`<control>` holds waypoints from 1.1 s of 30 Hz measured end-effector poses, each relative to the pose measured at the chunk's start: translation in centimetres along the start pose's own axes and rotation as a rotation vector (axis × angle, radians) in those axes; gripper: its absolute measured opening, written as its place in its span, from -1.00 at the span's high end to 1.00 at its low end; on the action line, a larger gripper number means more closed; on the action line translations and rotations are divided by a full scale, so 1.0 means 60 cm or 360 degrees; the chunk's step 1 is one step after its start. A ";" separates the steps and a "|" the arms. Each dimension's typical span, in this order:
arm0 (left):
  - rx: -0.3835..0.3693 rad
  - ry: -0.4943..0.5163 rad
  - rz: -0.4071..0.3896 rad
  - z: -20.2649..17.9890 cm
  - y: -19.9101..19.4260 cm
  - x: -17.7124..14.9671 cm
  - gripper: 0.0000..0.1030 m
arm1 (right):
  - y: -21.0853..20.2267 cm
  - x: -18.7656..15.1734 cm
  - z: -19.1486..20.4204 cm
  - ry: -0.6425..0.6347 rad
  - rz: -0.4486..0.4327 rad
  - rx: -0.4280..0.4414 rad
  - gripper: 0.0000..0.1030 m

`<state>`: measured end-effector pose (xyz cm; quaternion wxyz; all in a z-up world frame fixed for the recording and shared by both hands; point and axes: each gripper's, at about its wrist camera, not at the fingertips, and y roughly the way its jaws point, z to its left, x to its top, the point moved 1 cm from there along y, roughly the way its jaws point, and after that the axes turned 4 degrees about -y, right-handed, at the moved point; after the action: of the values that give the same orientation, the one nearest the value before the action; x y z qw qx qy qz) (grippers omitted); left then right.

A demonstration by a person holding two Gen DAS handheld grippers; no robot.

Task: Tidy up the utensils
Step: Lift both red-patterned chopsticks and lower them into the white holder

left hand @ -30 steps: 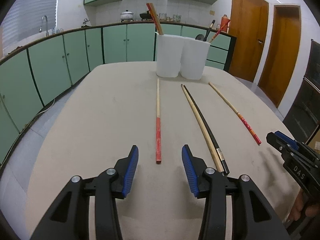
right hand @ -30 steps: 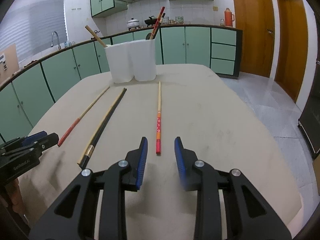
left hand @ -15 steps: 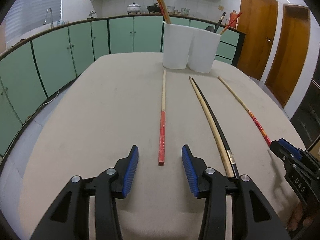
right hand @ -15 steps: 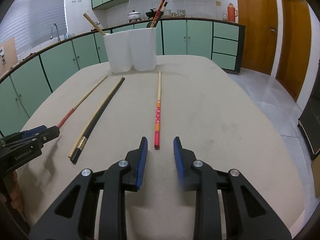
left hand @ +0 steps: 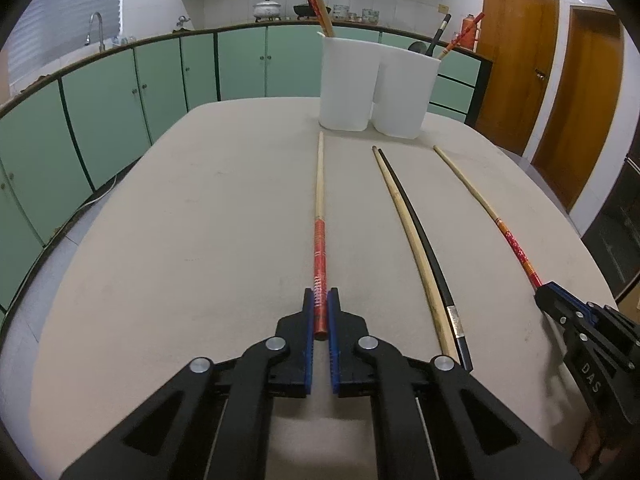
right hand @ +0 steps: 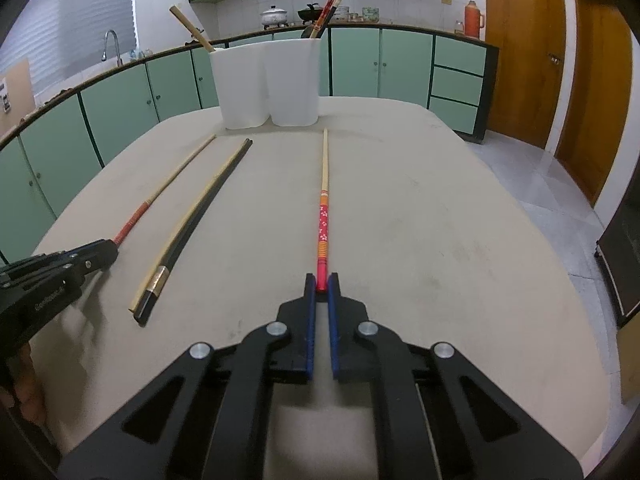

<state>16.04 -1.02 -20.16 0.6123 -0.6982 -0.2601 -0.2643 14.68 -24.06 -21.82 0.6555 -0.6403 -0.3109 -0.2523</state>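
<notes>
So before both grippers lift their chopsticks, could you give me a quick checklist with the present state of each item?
1. Left gripper shut on the red-handled chopstick: ok, its end sits well between the pads.
2. Right gripper shut on the orange-and-red chopstick: ok, but only the very tip is held.
3. Both chopsticks off the table: not ok, they lie flat.
4. Black and tan pair apart from both grasps: ok.
5. White holder upright: ok.
6. Free space inside the holder: cannot tell.
</notes>
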 end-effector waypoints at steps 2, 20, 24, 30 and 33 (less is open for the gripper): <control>-0.0016 0.0004 0.0002 -0.001 -0.006 0.002 0.88 | -0.011 0.006 -0.006 0.0020 -0.0031 0.0008 0.91; -0.0121 0.0110 -0.0396 -0.029 -0.182 0.152 0.88 | -0.163 0.168 -0.051 -0.0079 -0.0454 0.0067 0.91; -0.0170 0.0138 -0.0465 -0.040 -0.197 0.186 0.88 | -0.173 0.218 -0.066 -0.0038 -0.0452 0.0157 0.91; -0.0208 0.0159 -0.0534 -0.045 -0.206 0.226 0.88 | -0.185 0.292 -0.071 -0.0048 -0.0453 0.0263 0.91; -0.0233 0.0170 -0.0563 -0.045 -0.214 0.244 0.88 | -0.191 0.326 -0.069 -0.0083 -0.0458 0.0293 0.91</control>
<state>17.72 -1.65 -0.59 0.5169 -0.6691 -0.3261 -0.4227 19.97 -27.48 0.32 0.6602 -0.5328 -0.4380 -0.2973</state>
